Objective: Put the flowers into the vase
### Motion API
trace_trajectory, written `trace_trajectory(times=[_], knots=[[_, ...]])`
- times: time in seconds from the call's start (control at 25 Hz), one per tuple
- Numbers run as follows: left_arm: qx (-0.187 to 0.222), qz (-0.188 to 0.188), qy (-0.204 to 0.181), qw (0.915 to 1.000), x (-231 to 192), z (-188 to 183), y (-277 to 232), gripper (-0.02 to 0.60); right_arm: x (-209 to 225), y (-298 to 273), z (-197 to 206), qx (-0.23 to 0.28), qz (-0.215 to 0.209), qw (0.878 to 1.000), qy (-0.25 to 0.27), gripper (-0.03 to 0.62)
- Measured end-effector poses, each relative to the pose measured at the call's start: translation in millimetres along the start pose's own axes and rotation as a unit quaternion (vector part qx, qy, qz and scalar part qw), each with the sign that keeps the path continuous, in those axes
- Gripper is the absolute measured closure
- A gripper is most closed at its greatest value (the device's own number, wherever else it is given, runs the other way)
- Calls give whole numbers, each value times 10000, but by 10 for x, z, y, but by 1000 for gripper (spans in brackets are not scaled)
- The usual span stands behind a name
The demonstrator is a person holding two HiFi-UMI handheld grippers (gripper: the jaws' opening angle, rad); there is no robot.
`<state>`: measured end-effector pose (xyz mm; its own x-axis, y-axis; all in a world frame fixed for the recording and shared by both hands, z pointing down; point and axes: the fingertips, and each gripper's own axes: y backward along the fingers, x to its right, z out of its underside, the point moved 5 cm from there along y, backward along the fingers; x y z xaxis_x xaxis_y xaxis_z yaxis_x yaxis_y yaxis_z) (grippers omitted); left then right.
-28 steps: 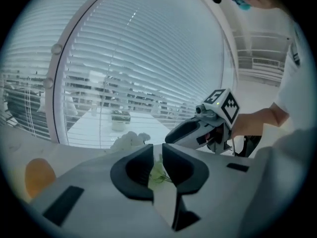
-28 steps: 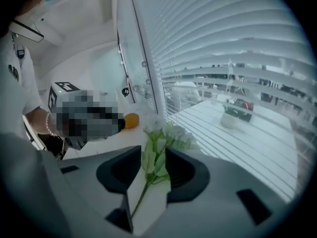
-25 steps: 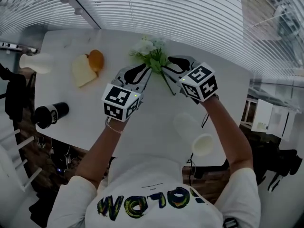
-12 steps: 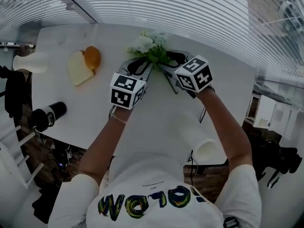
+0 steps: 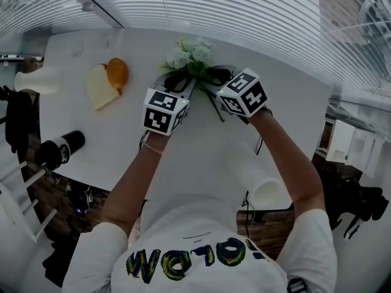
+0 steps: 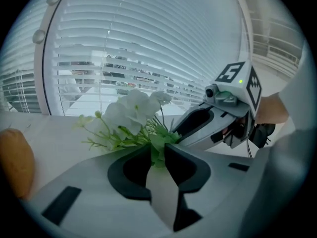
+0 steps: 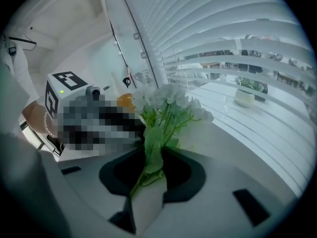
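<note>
A small bunch of white flowers (image 5: 189,55) with green stems lies at the far middle of the white table (image 5: 293,102). My left gripper (image 5: 190,79) meets it from the left and my right gripper (image 5: 208,79) from the right. In the left gripper view the left gripper (image 6: 157,150) has green leaves pinched between its jaws, below the flowers (image 6: 133,110). In the right gripper view the right gripper (image 7: 153,155) has just been closing, and stems and a leaf of the flowers (image 7: 168,103) are clamped in it. The left jaws have also just closed a little. A white cylindrical vase (image 5: 256,179) stands near the table's front right edge.
A slice of bread (image 5: 98,87) and an orange bun (image 5: 117,73) lie left of the flowers. A black flask (image 5: 61,146) lies at the front left edge. A white bottle-shaped vessel (image 5: 36,81) sits at the far left. Window blinds run behind the table.
Both grippers have sunk toward the table with the bunch between them. Their tips now sit closer in on the stems.
</note>
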<state>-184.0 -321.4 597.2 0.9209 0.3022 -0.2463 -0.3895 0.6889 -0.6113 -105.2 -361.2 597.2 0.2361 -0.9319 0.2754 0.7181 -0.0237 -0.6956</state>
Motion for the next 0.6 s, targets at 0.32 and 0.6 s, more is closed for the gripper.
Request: trace_trajectory(times=[0.32, 0.6], knots=[[159, 146, -30, 9998, 62, -84, 56, 462, -36, 140, -77, 256, 105, 9996, -42, 559], [374, 181, -13, 9991, 98, -191, 162, 462, -72, 306, -179, 453, 258, 9986, 34, 568]])
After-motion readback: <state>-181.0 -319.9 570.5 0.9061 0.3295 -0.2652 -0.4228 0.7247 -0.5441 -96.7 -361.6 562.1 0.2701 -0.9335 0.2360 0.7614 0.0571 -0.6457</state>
